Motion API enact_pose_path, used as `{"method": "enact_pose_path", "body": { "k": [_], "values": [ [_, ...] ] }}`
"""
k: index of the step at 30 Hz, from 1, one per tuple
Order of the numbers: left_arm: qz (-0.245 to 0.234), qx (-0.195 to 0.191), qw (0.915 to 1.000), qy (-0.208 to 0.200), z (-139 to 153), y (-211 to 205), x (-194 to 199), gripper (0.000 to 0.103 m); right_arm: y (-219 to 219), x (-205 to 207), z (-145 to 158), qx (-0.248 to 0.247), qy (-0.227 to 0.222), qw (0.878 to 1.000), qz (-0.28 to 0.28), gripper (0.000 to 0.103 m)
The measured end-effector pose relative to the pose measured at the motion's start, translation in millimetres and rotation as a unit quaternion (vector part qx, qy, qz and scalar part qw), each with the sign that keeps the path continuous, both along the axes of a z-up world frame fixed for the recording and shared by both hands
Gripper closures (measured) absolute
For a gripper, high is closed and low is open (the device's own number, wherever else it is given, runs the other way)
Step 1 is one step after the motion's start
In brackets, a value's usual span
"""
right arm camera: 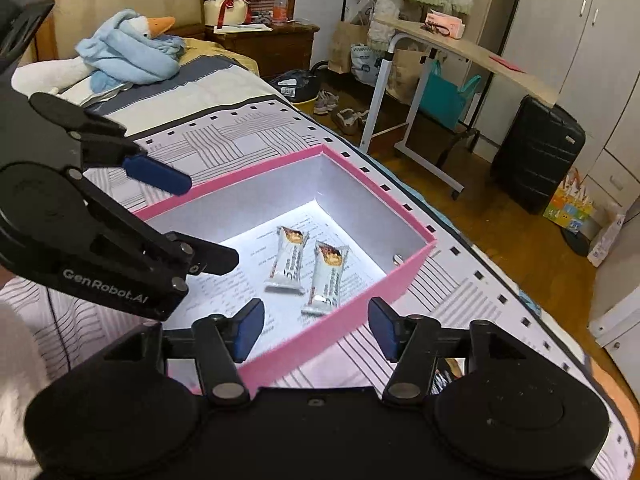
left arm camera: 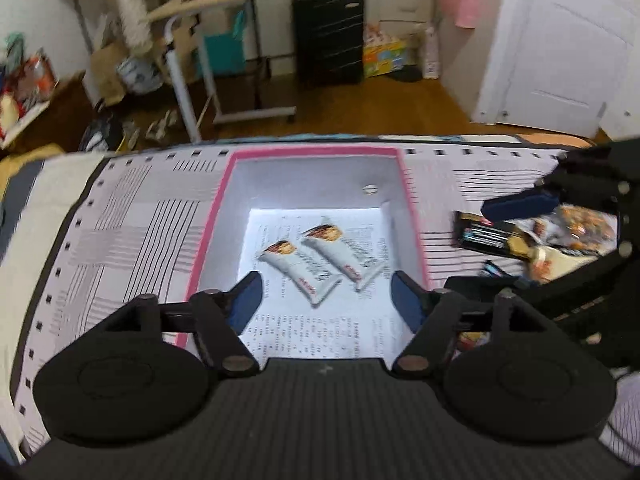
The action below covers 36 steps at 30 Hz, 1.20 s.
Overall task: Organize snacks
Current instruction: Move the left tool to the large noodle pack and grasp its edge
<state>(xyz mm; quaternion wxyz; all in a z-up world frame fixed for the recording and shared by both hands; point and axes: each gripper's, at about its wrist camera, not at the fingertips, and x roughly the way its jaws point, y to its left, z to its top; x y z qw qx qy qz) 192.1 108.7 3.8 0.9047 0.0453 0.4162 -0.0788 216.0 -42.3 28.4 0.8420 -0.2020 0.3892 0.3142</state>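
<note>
A: Left wrist view first, what's there?

B: Left gripper [left arm camera: 326, 300] above the pink box [left arm camera: 316, 155], jaws apart, nothing btwn them, pads touching nothing. Box sits on the bed cover [left arm camera: 120, 220], white inside, printed sheet on the bottom.

A: Snacks?

B: Two white snack bars [left arm camera: 320, 264] lying flat in the box, side by side, parallel, just about touching. More snack packets [left arm camera: 532, 240] in a heap on the cover, right of the box, outside it. Blurry there, prob. a dark wrapper and a few orange-ish ones; can't read them.

A: Other gripper?

B: Right gripper [left arm camera: 520, 204] comes in at the right edge, over that heap. One blue pad shows; the rest is cut off in this view.

A: Right wrist view?

B: Right gripper [right arm camera: 316, 330] spread open, empty, straddling the box's near pink wall [right arm camera: 320, 340]: one pad over the inside, the other over the cover outside. No contact w/ the wall. Both bars [right arm camera: 308, 268] lie toward the near corner. Left gripper [right arm camera: 192, 220] reaches in from the left over the box, open, empty.

A: Background?

B: Goose plush [right arm camera: 132, 44] on the bed, black suitcase [right arm camera: 536, 152] on the floor.
</note>
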Motion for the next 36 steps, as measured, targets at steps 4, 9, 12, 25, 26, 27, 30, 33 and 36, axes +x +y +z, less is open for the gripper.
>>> {"method": "enact_pose_path", "body": {
  "k": [4, 9, 12, 25, 26, 27, 30, 33, 36],
  "values": [
    [-0.03, 0.008, 0.9992, -0.026, 17.9, -15.2, -25.0, 0.022, -29.7, -25.7, 15.1, 0.023, 0.002, 1.0, -0.016, 0.026],
    [-0.078, -0.001, 0.9956, -0.052, 33.3, -34.2, -54.5, 0.01, -81.3, -61.8, 24.0, 0.046, -0.008, 0.996, -0.076, 0.02],
    [-0.094, -0.026, 0.9939, -0.052, 33.0, -47.4, -65.0, 0.008, -109.6, -83.9, 26.1, 0.053, -0.02, 0.992, -0.111, 0.018],
    [-0.134, -0.103, 0.9855, 0.012, -25.6, -122.9, -46.7, 0.006, -187.1, -112.5, -48.3, 0.069, 0.005, 0.963, -0.26, 0.012],
    [-0.142, -0.09, 0.9856, 0.018, -30.8, -132.1, -43.9, 0.006, -190.9, -107.9, -57.5, 0.059, 0.002, 0.961, -0.27, 0.012],
    [-0.149, -0.069, 0.9863, 0.019, -35.5, -142.9, -40.8, 0.006, -193.9, -108.5, -65.1, 0.049, -0.007, 0.96, -0.277, 0.012],
    [-0.164, -0.057, 0.9845, 0.025, -48.5, -167.0, -29.7, 0.006, -206.0, -95.8, -87.2, 0.023, -0.019, 0.953, -0.303, 0.012],
    [-0.164, -0.069, 0.9833, 0.038, -62.2, -185.1, -14.9, 0.006, -218.7, -88.9, -101.0, 0.032, -0.018, 0.949, -0.313, 0.012],
    [-0.152, -0.091, 0.9829, 0.051, -81.0, -194.5, -1.5, 0.007, -229.6, -85.4, -112.0, 0.06, 0.005, 0.945, -0.321, 0.012]
  ]
}}
